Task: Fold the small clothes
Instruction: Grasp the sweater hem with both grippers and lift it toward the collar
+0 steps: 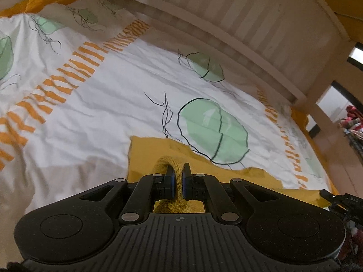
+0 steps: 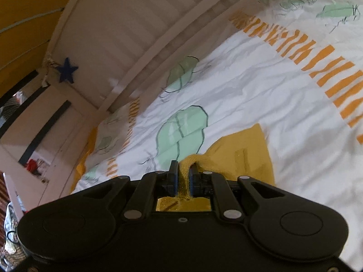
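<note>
A small mustard-yellow knit garment (image 1: 149,156) lies on a white bed cover (image 1: 90,104) printed with green leaves and orange stripes. My left gripper (image 1: 178,170) is shut on a ribbed edge of the garment, which bunches up between its blue pads. In the right wrist view the same yellow garment (image 2: 245,154) spreads to the right, and my right gripper (image 2: 183,170) is shut on another ribbed edge of it. The tip of the right gripper (image 1: 340,200) shows at the right edge of the left wrist view.
A white slatted bed rail (image 1: 238,22) runs along the far side of the cover. A dark blue star (image 2: 66,70) hangs at the rail's end post. Beyond the bed are pale floor and cluttered red items (image 1: 354,117).
</note>
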Available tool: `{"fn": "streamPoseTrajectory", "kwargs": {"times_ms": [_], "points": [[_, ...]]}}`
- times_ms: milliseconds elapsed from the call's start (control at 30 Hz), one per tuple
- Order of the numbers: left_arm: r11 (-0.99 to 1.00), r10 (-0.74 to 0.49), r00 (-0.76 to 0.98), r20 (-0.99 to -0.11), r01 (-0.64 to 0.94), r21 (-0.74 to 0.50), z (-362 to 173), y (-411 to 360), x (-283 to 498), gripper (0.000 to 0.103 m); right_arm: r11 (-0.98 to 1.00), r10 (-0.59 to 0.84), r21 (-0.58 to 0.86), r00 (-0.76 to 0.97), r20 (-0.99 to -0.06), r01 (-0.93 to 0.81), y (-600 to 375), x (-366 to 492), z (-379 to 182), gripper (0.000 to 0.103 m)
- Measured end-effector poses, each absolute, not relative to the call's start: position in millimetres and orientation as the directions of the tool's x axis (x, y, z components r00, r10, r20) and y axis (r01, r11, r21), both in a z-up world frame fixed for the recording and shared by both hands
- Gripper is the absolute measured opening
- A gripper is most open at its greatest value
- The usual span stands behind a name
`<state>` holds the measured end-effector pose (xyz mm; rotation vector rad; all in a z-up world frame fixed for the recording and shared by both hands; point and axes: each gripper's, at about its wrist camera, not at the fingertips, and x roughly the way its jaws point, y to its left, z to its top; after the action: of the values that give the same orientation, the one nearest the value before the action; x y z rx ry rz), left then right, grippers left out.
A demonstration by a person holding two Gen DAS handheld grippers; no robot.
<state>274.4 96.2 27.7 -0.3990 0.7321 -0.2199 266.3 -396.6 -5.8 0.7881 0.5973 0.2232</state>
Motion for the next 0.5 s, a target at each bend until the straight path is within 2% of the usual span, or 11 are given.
{"fn": "streamPoseTrajectory", "kwargs": {"times_ms": [333, 500], "points": [[0.919, -0.277, 0.698, -0.660, -0.008, -0.394, -19, 92, 332, 0.006, 0.718, 0.373, 0.690, 0.788, -0.491, 0.090, -399, 324, -49, 0.017], [0.926, -0.259, 0.696, -0.670, -0.018, -0.377, -32, 87, 347, 0.007, 0.722, 0.362, 0.685, 0.789, -0.496, 0.099, -400, 338, -62, 0.017]]}}
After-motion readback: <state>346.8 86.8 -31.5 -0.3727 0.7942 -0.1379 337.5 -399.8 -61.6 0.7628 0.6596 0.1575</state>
